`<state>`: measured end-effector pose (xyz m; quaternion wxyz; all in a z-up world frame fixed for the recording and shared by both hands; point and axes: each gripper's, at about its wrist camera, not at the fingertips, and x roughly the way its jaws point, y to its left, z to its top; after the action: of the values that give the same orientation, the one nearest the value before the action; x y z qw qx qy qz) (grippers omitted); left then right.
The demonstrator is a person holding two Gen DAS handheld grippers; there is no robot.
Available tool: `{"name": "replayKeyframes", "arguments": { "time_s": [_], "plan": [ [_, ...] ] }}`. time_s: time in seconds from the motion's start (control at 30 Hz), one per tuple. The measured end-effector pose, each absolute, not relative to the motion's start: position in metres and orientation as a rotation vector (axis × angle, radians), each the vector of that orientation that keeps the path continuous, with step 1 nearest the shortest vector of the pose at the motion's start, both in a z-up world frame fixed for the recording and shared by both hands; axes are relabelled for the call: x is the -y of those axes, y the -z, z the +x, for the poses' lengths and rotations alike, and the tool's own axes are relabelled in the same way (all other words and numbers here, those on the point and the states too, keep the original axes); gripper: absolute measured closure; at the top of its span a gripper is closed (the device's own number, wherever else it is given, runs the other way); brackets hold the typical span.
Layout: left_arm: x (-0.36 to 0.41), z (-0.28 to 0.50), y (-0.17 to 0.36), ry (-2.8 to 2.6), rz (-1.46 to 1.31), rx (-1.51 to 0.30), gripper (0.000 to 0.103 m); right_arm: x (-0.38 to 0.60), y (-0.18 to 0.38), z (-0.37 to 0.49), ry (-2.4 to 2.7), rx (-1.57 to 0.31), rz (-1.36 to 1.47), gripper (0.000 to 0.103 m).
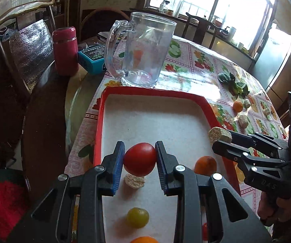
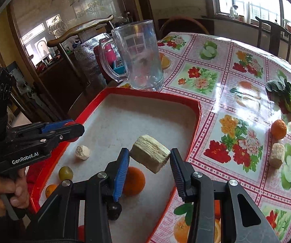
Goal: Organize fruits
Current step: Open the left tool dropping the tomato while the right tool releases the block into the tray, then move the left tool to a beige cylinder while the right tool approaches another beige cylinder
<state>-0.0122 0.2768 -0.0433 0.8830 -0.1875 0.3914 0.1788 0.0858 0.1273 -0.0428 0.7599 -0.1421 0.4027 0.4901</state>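
Your left gripper (image 1: 139, 159) has its jaws clamped on a red tomato (image 1: 139, 159), held up over the red tray (image 1: 98, 125). Your right gripper (image 2: 149, 158) has its jaws pinching a pale sugarcane chunk (image 2: 150, 156), also above the tray. Below sit an orange (image 2: 133, 181), a green fruit (image 2: 65, 173) and another cane piece (image 2: 82, 152). You look mid-delivery: next, lower both onto bare tray floor, then release. More pieces wait on the table (image 2: 210, 77) beyond.
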Motion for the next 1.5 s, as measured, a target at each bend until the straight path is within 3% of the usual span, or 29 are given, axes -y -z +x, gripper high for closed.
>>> {"name": "replayKeyframes", "arguments": {
  "time_s": [0.57, 0.77, 1.0, 1.5],
  "plan": [
    [-0.299, 0.022, 0.074, -0.395, -0.442, -0.908, 0.074, -0.157, 0.068, 0.095, -1.051, -0.896, -0.405, 0.060],
    [-0.299, 0.020, 0.073, -0.425, -0.435, -0.912, 0.066, -0.149, 0.062, 0.091, -1.057, -0.885, -0.404, 0.054],
    [-0.291, 0.008, 0.063, -0.432, -0.449, -0.883, 0.050, -0.121, 0.041, 0.085, -1.067, -0.858, -0.352, 0.050],
    [-0.236, -0.002, 0.028, -0.359, -0.424, -0.814, 0.046, -0.028, 0.019, 0.092, -0.986, -0.829, -0.235, 0.049]
  ]
}}
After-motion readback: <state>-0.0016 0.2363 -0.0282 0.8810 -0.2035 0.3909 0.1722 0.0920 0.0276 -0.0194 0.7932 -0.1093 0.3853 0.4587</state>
